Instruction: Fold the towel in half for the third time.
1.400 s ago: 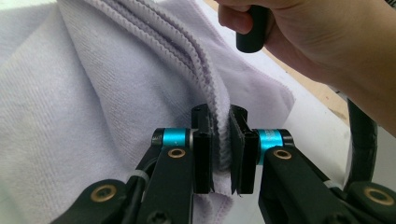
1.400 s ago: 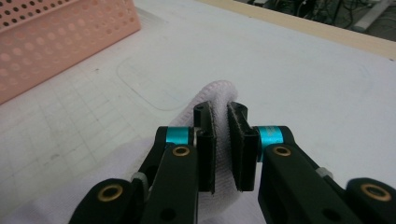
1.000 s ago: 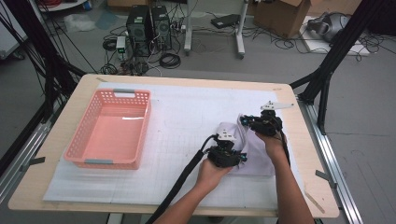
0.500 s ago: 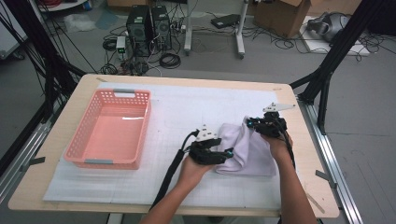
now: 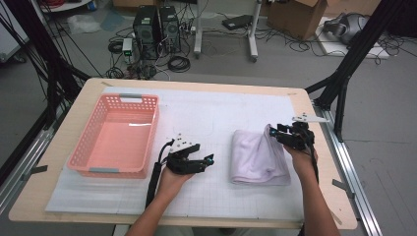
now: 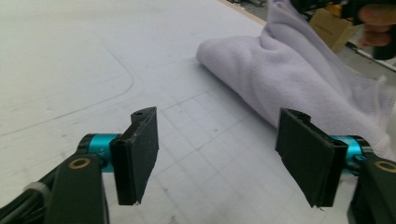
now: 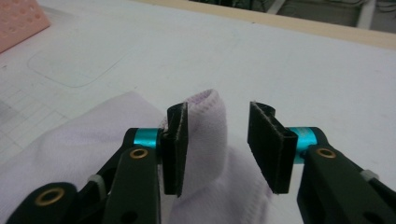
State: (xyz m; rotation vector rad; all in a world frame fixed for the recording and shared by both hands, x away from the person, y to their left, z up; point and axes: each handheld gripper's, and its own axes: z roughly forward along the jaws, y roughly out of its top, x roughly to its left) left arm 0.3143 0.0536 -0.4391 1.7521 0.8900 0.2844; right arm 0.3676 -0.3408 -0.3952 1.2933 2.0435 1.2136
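A folded lavender towel lies on the white gridded mat, right of centre. My right gripper sits at the towel's far right corner. In the right gripper view, the right gripper is open. A raised hem of the towel stands between its jaws, against the left one. My left gripper rests low over the mat, a short way left of the towel. The left gripper is open with nothing between its jaws, and the towel lies beyond them.
A pink plastic basket with nothing in it stands at the left of the mat; its corner shows in the right gripper view. Wooden table edges frame the mat. Computers, cables and boxes lie on the floor beyond.
My left gripper has let go of the towel and drawn back to the left, away from it. The towel now lies flatter, folded over. The right gripper has stayed at the towel's corner.
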